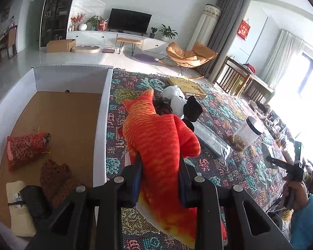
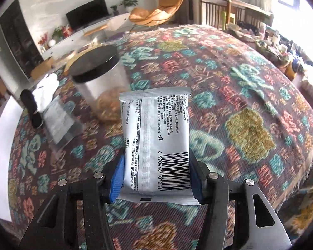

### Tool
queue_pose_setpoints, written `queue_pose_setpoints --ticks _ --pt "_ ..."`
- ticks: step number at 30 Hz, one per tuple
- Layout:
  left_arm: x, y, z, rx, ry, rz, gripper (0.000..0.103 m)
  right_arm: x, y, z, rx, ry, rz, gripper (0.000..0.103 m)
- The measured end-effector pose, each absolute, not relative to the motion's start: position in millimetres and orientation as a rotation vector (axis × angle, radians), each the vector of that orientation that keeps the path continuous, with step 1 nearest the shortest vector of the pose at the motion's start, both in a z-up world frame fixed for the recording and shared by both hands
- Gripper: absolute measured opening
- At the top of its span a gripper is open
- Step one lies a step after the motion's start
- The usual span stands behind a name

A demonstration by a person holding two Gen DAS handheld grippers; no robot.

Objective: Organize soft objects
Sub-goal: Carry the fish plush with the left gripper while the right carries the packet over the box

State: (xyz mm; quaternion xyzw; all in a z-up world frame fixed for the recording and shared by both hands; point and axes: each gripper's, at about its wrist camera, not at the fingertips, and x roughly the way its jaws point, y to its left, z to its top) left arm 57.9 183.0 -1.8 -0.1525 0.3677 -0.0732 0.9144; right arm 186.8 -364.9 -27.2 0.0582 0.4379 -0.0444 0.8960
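My left gripper [image 1: 160,162] is shut on an orange striped fish plush [image 1: 154,133], whose tail stretches away over the patterned cloth [image 1: 240,166]. Left of it stands an open white-walled box [image 1: 103,125] with a brown floor. In the box lie a red mesh pouch [image 1: 24,150], a brown knitted piece [image 1: 54,177], a cream packet [image 1: 16,208] and a black roll [image 1: 34,200]. My right gripper [image 2: 156,159] is shut on a silver packet [image 2: 156,125] with a barcode, held above the cloth [image 2: 240,104]. A black and white soft toy [image 2: 41,91] lies further left.
A clear jar with a black lid [image 2: 98,79] stands just beyond the packet, and a flat clear-wrapped pack [image 2: 60,120] lies beside it. A flat cardboard box [image 1: 187,85] rests at the cloth's far edge. A hand in a blue sleeve [image 1: 306,214] shows at the right.
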Motion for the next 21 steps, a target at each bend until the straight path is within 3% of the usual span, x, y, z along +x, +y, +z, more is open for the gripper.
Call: queue_pose_setpoints --ticks 4,8,13,18,20,21 --pt "52 191 12 -0.306 0.729 -0.126 0.028 215 -379 3 0.149 0.825 -0.115 0.056" --pt "44 214 24 -0.296 0.707 -0.075 0.028 212 -329 51 0.109 0.748 0.01 0.056" --pt "27 258 24 -0.266 0.72 0.019 0.028 183 -184 83 0.093 0.758 0.363 0.057" --pt "3 305 13 -0.253 0.738 0.155 0.03 147 -17 75 0.139 0.843 0.769 0.057" --pt "-2 320 5 -0.254 0.759 0.217 0.038 139 42 66 0.135 0.882 0.868 0.06" --pt "-2 328 1 -0.254 0.773 0.249 0.053 136 68 61 0.126 0.894 0.908 0.065"
